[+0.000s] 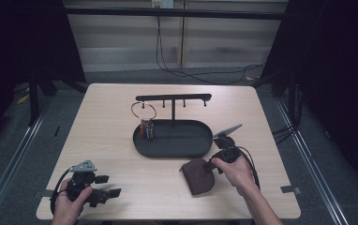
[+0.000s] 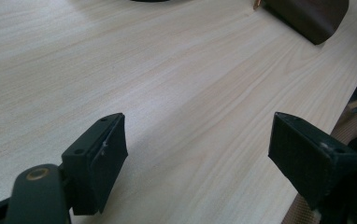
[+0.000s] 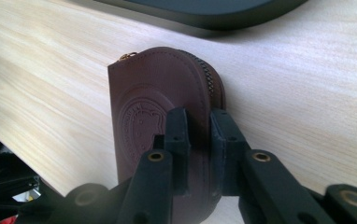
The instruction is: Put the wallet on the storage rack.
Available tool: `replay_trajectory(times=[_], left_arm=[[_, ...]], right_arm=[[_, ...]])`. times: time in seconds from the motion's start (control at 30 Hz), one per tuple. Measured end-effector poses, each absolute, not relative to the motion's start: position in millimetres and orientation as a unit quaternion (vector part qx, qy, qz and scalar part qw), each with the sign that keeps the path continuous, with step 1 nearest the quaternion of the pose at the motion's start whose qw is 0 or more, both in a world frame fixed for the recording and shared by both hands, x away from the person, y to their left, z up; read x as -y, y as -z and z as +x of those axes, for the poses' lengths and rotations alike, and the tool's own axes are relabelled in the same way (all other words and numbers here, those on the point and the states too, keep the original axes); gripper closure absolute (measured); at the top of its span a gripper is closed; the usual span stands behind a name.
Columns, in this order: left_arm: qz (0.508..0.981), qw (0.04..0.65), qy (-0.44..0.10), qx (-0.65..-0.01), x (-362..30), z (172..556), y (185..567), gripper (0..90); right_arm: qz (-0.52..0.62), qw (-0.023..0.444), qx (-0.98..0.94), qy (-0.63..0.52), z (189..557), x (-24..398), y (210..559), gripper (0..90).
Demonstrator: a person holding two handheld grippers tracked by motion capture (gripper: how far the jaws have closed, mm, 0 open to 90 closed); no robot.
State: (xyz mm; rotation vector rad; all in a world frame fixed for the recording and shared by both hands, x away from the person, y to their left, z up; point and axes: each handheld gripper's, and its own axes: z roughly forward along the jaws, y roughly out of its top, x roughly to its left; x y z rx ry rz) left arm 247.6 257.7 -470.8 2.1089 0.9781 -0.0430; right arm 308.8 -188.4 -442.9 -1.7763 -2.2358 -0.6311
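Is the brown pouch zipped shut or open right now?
Shut, as far as shows: in the right gripper view the brown pouch has its zipper teeth meeting along the visible edge, the right gripper pinching it. The far side is hidden.

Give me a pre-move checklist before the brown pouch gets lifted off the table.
1. Right gripper clamped on the brown pouch: ok.
2. Pouch zipper closed: cannot tell.
3. Left gripper open, nothing between its jaws: ok.
4. Black tray floor bare beside the pouch: ok.
5. Key ring hanging on the rack, clear of the pouch: ok.
6. Pouch lying fully on the table: ok.
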Motion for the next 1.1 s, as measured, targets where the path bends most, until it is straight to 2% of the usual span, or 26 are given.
replay_trajectory(times=[0.33, 1.1], left_arm=[[0.83, 0.399, 0.017, -0.389, -258, 248, 471, 19.3], [0.829, 0.401, 0.02, -0.39, -259, 249, 471, 19.3]], right_arm=[[-0.588, 0.09, 0.776, 0.21, 311, 184, 422, 83.4], [-0.586, 0.035, 0.791, 0.173, 314, 182, 380, 83.6]])
